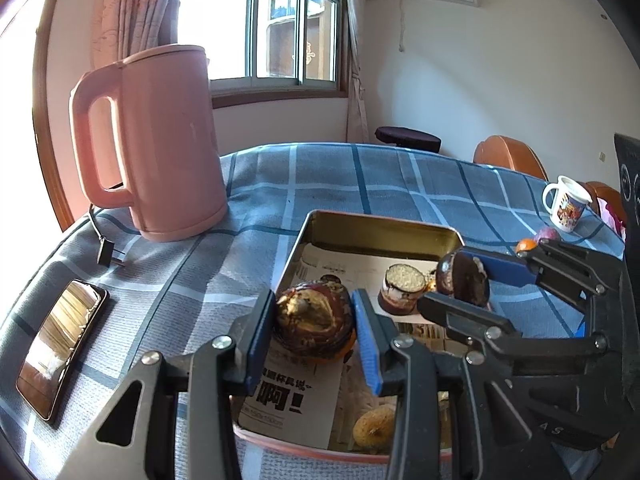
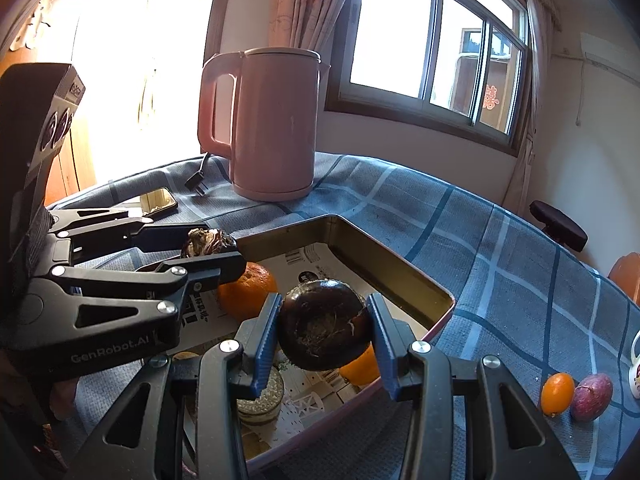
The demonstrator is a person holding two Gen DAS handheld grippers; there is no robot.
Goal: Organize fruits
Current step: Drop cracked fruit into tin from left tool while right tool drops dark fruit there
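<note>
**Fruits held over the tin by both claws**

Fruits, dark and wrinkled, are pinched above an open metal tin (image 2: 400,276). A shrivelled brown fruit (image 1: 314,322) is clamped by the left gripper (image 1: 312,336); a round, near-black fruit (image 2: 324,326) is clamped by the right gripper (image 2: 324,344). Below the claws, printed paper, an orange (image 2: 248,290) and a cut fruit half (image 1: 402,288) are seen inside the tin. Right of the right claw, a small orange fruit (image 2: 557,394) and a purple one (image 2: 592,397) are left on the checked cloth (image 2: 500,248).

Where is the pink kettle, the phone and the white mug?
pink kettle (image 1: 168,140), left wrist view, middle of its side
phone (image 1: 62,344), left wrist view, middle of its shiny screen
white mug (image 1: 568,206), left wrist view, its picture side
</note>
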